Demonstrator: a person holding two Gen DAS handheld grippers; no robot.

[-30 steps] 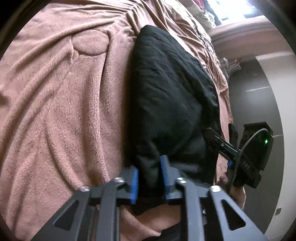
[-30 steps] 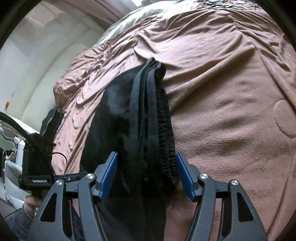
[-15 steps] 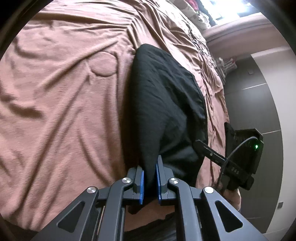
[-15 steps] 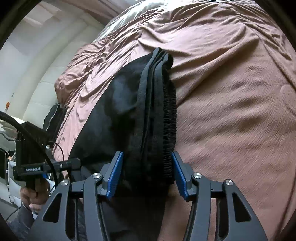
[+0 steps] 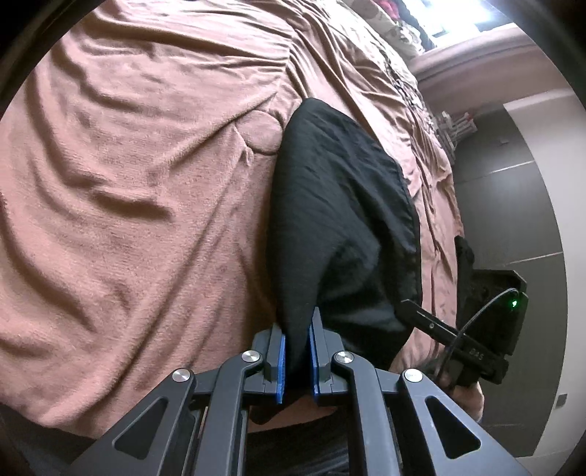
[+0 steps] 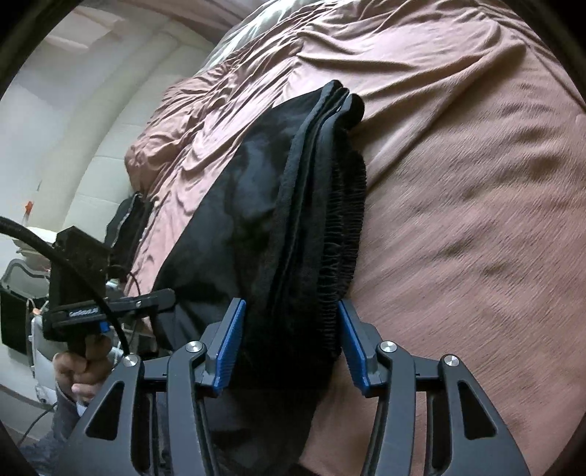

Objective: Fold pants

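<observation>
Black pants point(image 5: 329, 201) lie folded lengthwise on a pinkish-brown bedspread point(image 5: 146, 183). My left gripper point(image 5: 297, 351) is shut on a thin fold of their fabric at the near end, which rises off the bed. In the right wrist view the stacked waistband layers point(image 6: 322, 219) run between the blue pads point(image 6: 230, 329) of my right gripper point(image 6: 291, 307), and both pads press on the bundle. A finger point(image 5: 425, 318) of the right gripper pokes into the pants' right edge in the left wrist view.
The wrinkled bedspread point(image 6: 476, 183) spreads wide on the far side of the pants. A hand point(image 6: 80, 369) holds the left gripper's handle at the bed's edge. A dark wall point(image 5: 512, 201) and a patterned pillow point(image 5: 395, 25) lie beyond.
The left jaws went from loosely around the fabric to pinched on it and drew back, lifting the fold. The right jaws narrowed onto the waistband bundle, and the pants shifted on the bed.
</observation>
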